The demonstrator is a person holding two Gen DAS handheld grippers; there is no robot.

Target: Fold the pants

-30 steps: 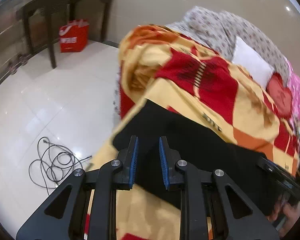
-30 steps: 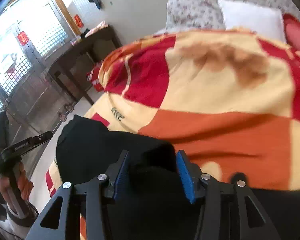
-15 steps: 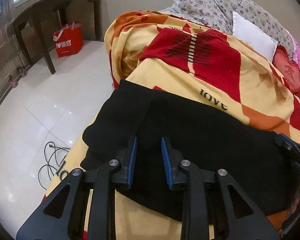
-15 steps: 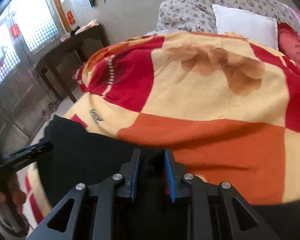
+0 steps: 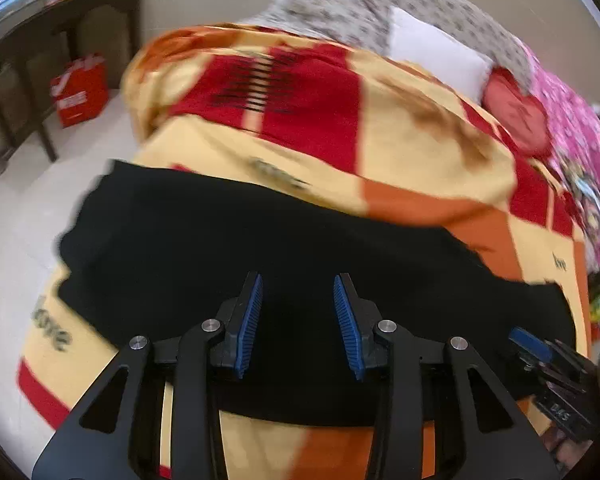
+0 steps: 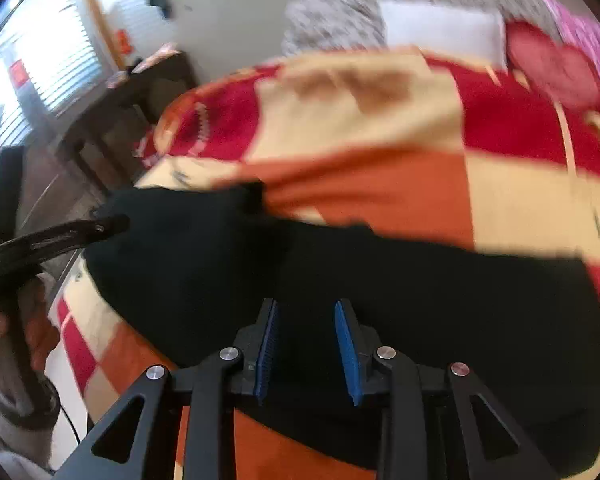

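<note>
Black pants (image 5: pixel 220 240) lie spread across the near part of a bed, on a red, orange and cream checked blanket (image 5: pixel 400 140). My left gripper (image 5: pixel 298 280) hovers over the near edge of the pants; its jaws are opening and the blue pads press on nothing. Further along the same edge, my right gripper (image 6: pixel 306 304) stands over the pants (image 6: pixel 420 280), jaws also opening, with no cloth pinched between the pads. In the right wrist view a person's hand (image 6: pixel 32 320) holds the left gripper at the far left. Both views are blurred.
A white pillow (image 5: pixel 432 48) and flowered bedding lie at the head of the bed, with pink cloth (image 5: pixel 572 120) to the right. White tile floor (image 5: pixel 28 208) is on the left, with a dark wooden table (image 5: pixel 60 20) and a red bag (image 5: pixel 80 92) by the wall.
Both grippers have swung across the bed and their jaws stand wider apart. The cloth each one pinched has been let go, and the pants now lie flatter.
</note>
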